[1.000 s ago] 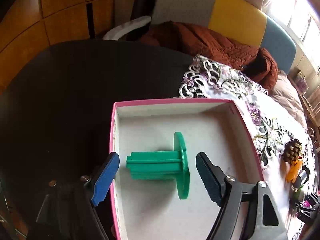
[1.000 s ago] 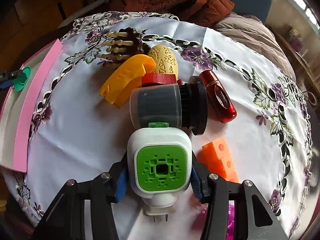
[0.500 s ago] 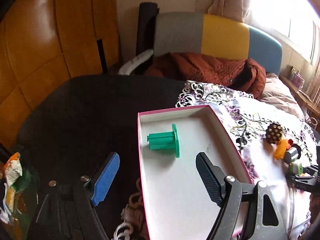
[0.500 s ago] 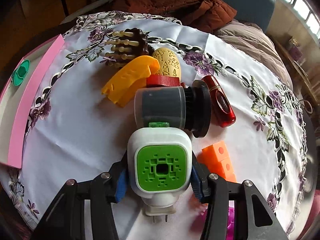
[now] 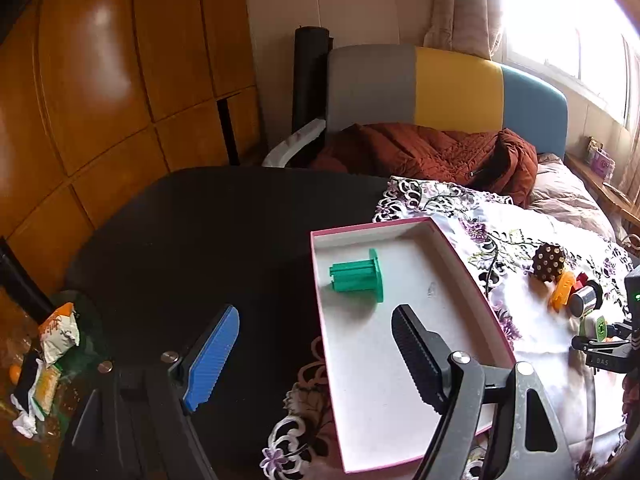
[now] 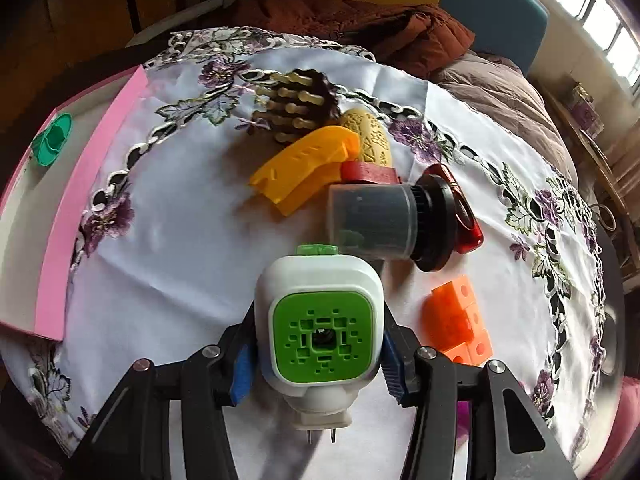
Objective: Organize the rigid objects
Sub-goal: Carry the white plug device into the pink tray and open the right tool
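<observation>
The right tongs (image 6: 320, 364) grip a smooth white plug (image 6: 320, 320) with a green perforated face. The left tongs (image 5: 316, 356), ribbed pads, stand open and empty before the pink-rimmed box (image 5: 472, 284).

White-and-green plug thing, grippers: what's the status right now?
Right gripper shut on white-and-green plug. Left gripper open, empty. Green spool in pink box. Path looks clear.

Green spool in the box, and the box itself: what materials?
Green spool: looks like matte moulded plastic; uniform colour, crisp ribs and flange. Box: probably cardboard; thin pink-edged walls, dull white inside, though the look alone leaves it open.
</observation>
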Demonstrator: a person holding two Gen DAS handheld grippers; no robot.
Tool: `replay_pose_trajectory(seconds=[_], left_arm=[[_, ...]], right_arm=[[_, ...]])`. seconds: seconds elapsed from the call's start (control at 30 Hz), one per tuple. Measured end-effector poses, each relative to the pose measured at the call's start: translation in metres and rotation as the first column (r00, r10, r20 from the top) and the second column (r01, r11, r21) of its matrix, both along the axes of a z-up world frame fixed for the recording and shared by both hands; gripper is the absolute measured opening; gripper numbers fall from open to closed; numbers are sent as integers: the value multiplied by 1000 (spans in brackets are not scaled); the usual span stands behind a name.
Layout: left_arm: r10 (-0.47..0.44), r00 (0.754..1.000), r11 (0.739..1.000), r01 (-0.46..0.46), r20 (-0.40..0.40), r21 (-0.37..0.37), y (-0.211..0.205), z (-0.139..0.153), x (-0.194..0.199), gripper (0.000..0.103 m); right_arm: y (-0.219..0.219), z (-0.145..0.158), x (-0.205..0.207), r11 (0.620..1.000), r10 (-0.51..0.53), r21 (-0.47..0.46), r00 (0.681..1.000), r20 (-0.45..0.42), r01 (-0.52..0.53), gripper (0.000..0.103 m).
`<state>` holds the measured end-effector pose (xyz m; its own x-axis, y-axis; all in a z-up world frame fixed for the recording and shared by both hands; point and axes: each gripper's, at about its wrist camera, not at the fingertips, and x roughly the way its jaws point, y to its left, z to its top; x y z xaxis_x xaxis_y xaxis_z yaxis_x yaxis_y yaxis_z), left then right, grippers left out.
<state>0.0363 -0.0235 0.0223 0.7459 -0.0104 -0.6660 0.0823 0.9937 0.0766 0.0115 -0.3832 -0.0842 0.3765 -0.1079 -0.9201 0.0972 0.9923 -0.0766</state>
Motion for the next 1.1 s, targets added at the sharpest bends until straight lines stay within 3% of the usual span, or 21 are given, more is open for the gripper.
replay_pose_trajectory(seconds=[0.33,0.53,0.73,0.9,1.1], left_arm=[[12,1000,1000,-12,-7,-1,14,-5,-5,80],[47,998,998,-48,-40,-29,32,-14,-1,80],[113,992,992,-116,-63,-41,60,-22,1,80],[161,984,985,-165,-82,-50,81,-29,1,80],[180,978,981,-186,-103,-51,90,-38,3,80]], right_arm=[[73,57,9,988,106,91,981,165,-122,52],[149,76,32,948,226,175,950,215,-265,52],[226,53,71,900,335,232,926,175,-369,52],[275,20,104,890,362,257,926,104,-377,52],[283,4,129,898,297,311,950,97,-312,54]])
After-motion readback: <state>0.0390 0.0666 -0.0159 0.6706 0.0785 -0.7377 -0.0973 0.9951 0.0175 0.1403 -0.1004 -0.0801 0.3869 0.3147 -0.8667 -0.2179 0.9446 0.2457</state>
